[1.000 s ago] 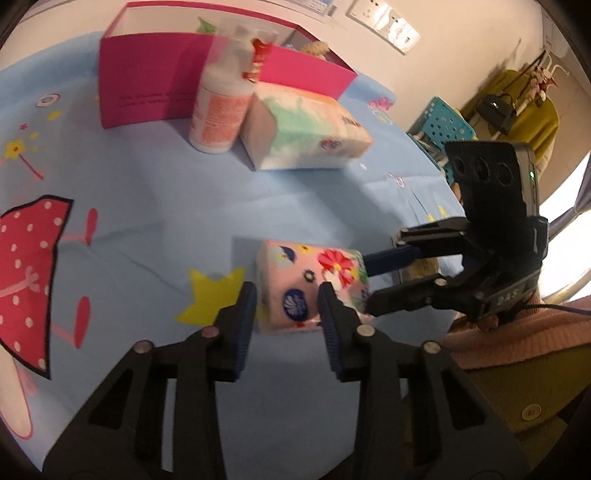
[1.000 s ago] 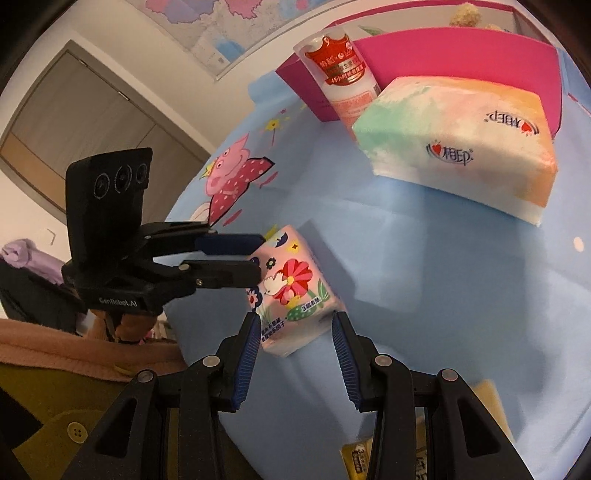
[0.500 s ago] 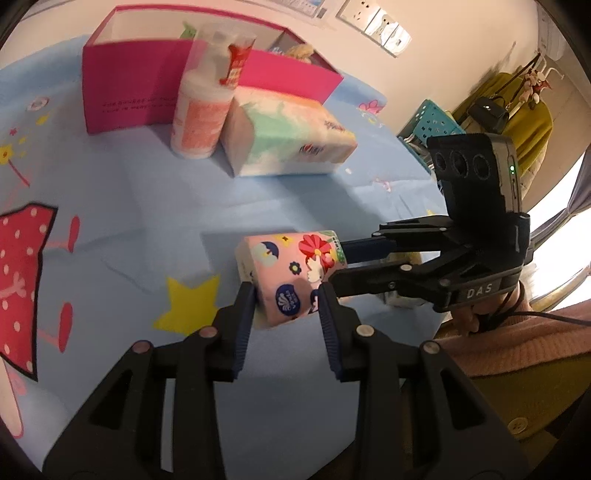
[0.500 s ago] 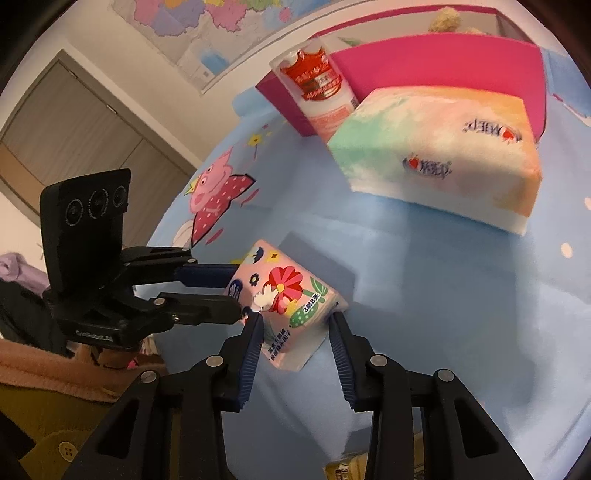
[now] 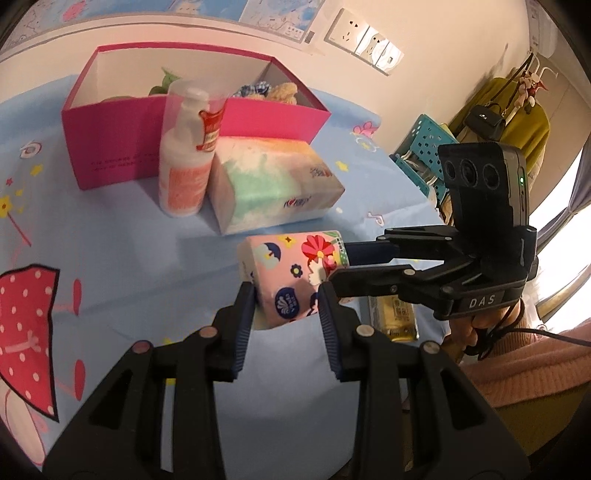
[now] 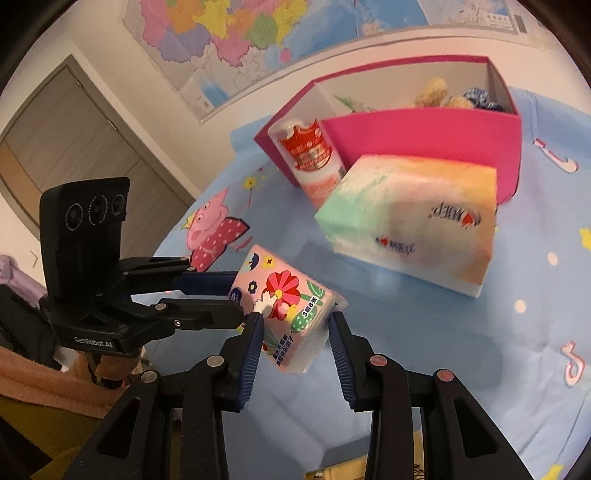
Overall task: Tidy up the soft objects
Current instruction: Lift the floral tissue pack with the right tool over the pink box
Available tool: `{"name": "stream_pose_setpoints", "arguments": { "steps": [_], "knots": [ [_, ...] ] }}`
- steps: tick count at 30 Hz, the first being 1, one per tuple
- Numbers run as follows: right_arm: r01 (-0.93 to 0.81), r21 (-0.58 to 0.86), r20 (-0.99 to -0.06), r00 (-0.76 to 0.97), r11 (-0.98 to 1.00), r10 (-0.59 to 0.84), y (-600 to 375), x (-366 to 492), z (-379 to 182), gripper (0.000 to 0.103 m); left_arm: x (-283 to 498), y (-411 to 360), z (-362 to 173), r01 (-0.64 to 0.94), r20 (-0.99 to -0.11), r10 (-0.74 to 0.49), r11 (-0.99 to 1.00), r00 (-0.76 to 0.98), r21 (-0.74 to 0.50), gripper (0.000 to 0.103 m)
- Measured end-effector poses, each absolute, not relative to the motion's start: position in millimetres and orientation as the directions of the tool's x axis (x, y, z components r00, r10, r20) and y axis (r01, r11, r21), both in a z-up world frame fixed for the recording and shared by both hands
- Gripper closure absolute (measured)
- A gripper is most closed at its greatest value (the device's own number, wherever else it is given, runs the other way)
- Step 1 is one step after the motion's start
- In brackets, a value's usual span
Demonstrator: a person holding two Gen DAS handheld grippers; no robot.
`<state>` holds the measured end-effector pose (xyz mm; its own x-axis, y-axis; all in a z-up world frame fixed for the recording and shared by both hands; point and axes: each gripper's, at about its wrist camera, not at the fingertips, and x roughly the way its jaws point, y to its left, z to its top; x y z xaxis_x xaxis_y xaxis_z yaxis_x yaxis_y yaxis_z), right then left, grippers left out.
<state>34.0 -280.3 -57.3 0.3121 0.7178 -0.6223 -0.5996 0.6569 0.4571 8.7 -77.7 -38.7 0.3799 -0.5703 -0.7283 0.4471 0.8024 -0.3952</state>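
Item: small flowered tissue pack, held off the blue cloth-covered table, clamped at one end by the left gripper and at the other by the right gripper. Behind it: large tissue pack, lotion bottle, pink box containing soft toys.

Pink floral tissue pack, magenta box, pastel green-and-orange tissue pack, light blue cartoon-printed cloth, black grippers with blue pads

- I'm in a home, likely a bedroom: cartoon-pig sheet under my things.
- Wall map, wooden door.
- Yellow coat and handbag hanging by the window.
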Motion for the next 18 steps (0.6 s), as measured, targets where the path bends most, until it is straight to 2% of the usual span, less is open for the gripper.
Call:
{"name": "stream_pose_setpoints", "arguments": {
  "steps": [18],
  "knots": [
    [-0.622, 0.406, -0.564, 0.406, 0.669, 0.719, -296, 41, -22, 0.066, 21, -85, -7, 0.477, -0.682, -0.581, 0.798, 0.445, -0.369, 0.067]
  ]
}}
